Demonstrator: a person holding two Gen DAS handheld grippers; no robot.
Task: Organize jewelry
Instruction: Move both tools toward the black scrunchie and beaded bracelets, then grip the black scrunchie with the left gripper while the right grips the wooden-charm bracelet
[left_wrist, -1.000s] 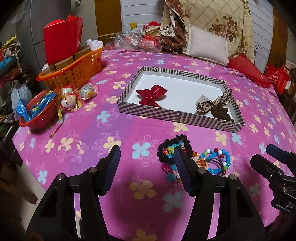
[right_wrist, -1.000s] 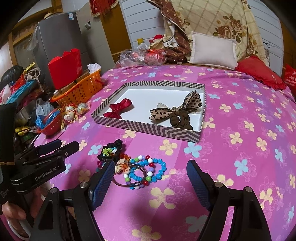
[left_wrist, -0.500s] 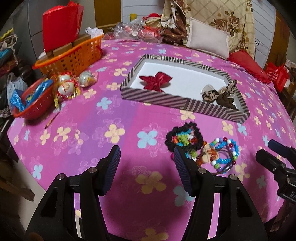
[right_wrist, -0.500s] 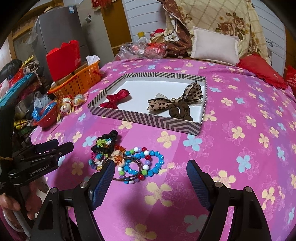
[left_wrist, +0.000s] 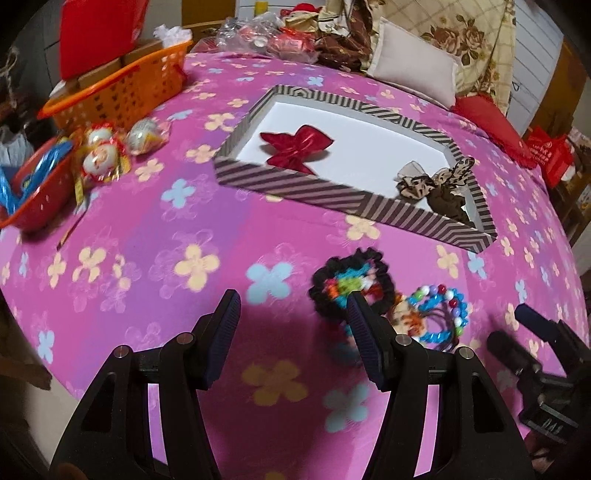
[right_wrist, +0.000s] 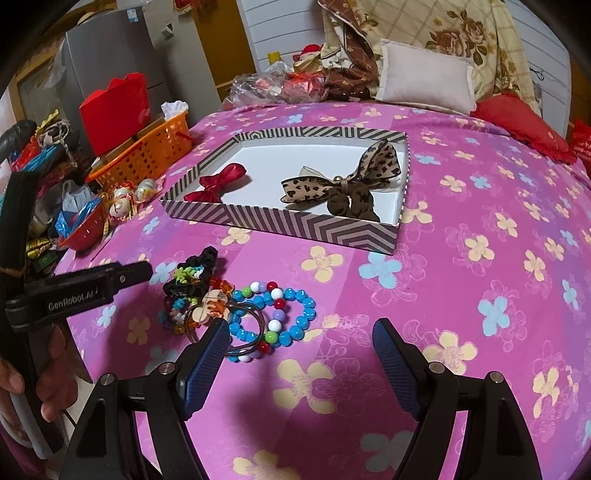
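Observation:
A striped box (left_wrist: 332, 195) (right_wrist: 295, 221) sits on the pink flowered cloth. It holds a red bow (left_wrist: 295, 146) (right_wrist: 218, 181) and a leopard bow with a brown scrunchie (left_wrist: 436, 184) (right_wrist: 347, 184). In front of it lies a pile: a black scrunchie (left_wrist: 351, 280) (right_wrist: 192, 273), bead bracelets (left_wrist: 439, 314) (right_wrist: 273, 317) and thin hair ties (right_wrist: 243, 325). My left gripper (left_wrist: 291, 332) is open and empty just left of the pile. My right gripper (right_wrist: 299, 362) is open and empty just right of the pile, above the cloth.
An orange basket (left_wrist: 122, 85) (right_wrist: 147, 151) with a red box, a red bowl (left_wrist: 33, 192) (right_wrist: 85, 229) and wrapped ornaments (left_wrist: 107, 155) stand at the left edge. Pillows (right_wrist: 424, 77) and bags lie at the back.
Both grippers have risen and tilted down a little, so the pile and box sit farther up in the views. Both stay open and empty. Nothing on the cloth has moved.

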